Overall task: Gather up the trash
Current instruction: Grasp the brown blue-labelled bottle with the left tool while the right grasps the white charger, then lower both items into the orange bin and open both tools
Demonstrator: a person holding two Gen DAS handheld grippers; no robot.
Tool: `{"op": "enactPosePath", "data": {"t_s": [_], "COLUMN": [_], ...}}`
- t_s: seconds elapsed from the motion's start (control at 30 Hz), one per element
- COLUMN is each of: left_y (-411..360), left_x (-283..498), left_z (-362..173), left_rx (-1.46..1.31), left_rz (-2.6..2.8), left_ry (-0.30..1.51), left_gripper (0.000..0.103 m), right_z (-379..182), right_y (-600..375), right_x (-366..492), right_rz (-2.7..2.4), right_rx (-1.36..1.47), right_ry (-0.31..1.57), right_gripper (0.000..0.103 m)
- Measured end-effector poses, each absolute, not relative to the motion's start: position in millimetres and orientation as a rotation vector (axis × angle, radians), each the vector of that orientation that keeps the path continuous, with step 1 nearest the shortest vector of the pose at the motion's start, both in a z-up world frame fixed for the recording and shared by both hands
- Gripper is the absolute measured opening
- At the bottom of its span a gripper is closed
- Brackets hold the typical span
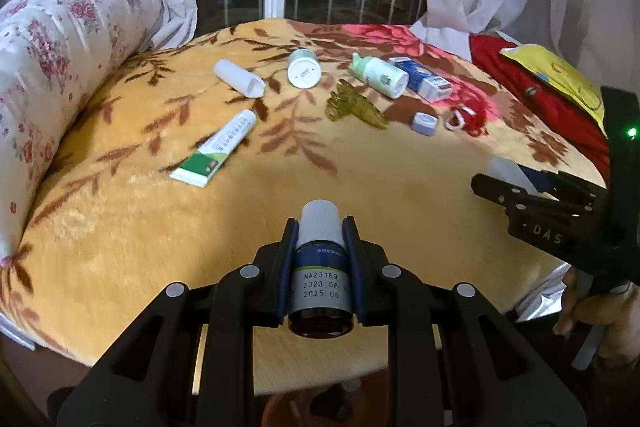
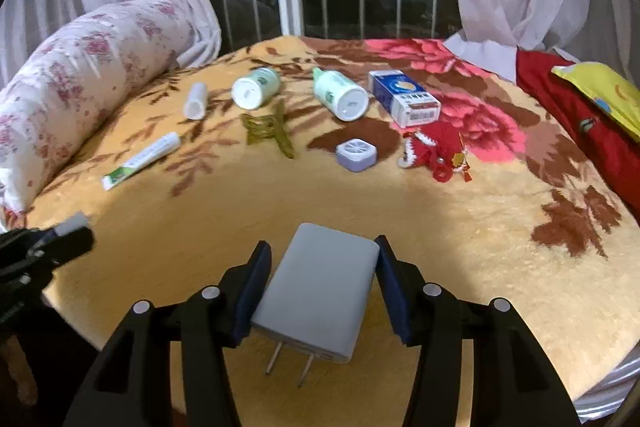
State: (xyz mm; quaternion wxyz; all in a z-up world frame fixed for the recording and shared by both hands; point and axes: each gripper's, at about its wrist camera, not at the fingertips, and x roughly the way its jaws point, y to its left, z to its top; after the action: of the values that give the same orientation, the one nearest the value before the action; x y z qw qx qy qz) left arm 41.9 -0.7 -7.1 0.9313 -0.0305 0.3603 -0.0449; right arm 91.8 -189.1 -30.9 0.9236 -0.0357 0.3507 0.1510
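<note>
My left gripper point(image 1: 320, 227) is shut on a small brown medicine bottle point(image 1: 321, 275) with a white cap, held above the near edge of the bed. My right gripper point(image 2: 320, 251) is shut on a grey plug adapter point(image 2: 316, 291) with two prongs pointing toward me. The right gripper also shows in the left wrist view point(image 1: 532, 199). On the yellow floral blanket point(image 2: 440, 235) lie a white tube point(image 2: 140, 159), a white open tube point(image 2: 196, 101), two green-white bottles point(image 2: 254, 89) point(image 2: 340, 95), and a blue-white carton point(image 2: 404, 99).
A green hair claw point(image 2: 268, 133), a small lilac case point(image 2: 356, 154) and a red knitted charm point(image 2: 434, 149) lie mid-bed. A floral bolster point(image 2: 80, 79) lines the left side. Red and yellow cushions point(image 2: 592, 103) sit at the right. Curtains and a window stand behind.
</note>
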Motion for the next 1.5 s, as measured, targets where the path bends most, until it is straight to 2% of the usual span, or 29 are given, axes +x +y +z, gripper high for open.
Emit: {"op": "enactPosePath", "data": {"t_s": [0.33,0.57,0.93,0.97,1.0,1.03,1.07,1.27,1.5], "left_y": [-12.3,-3.3,-2.8,-2.8,-2.1,-0.6,1.0,13.8,34.0], "left_x": [-10.2,-53.6,-84.5,-85.1,-86.0,-87.2,-88.3,-85.1,-35.0], "left_z": [-6.5,-37.3,-78.1,-78.2,-77.4,-76.3,-74.4,-59.4,-9.6], "left_rx": [-0.031,-0.02,-0.019,-0.022,-0.021,-0.02,-0.019,-0.027,-0.012], "left_rz": [-0.123,-0.122,-0.16,-0.16,-0.15,-0.14,-0.13,-0.091,-0.016], "left_ry": [0.746,0.868,1.043,1.048,1.051,1.047,1.039,0.993,0.832], "left_gripper": [0.022,0.022,0.023,0.03,0.037,0.05,0.055,0.056,0.056], "right_z": [-13.1,-52.8,-110.6,-113.8,-113.6,-110.7,-107.5,-87.4,-40.4], "right_y": [-167.8,-148.3,-119.3,-118.0,-118.5,-121.3,-123.6,-144.7,-155.5], "right_x": [24.3,-30.0,-65.1,-67.9,-68.9,-69.7,-70.0,-59.8,-29.2], "right_rz": [0.433,0.538,0.661,0.67,0.671,0.655,0.644,0.57,0.535], "right_rx": [-0.093,-0.132,-0.195,-0.205,-0.207,-0.21,-0.214,-0.231,-0.203], "right_ry": [0.694,0.836,1.049,1.065,1.066,1.051,1.033,0.948,0.805], "right_gripper": [0.052,0.052,0.053,0.054,0.065,0.075,0.075,0.075,0.076]}}
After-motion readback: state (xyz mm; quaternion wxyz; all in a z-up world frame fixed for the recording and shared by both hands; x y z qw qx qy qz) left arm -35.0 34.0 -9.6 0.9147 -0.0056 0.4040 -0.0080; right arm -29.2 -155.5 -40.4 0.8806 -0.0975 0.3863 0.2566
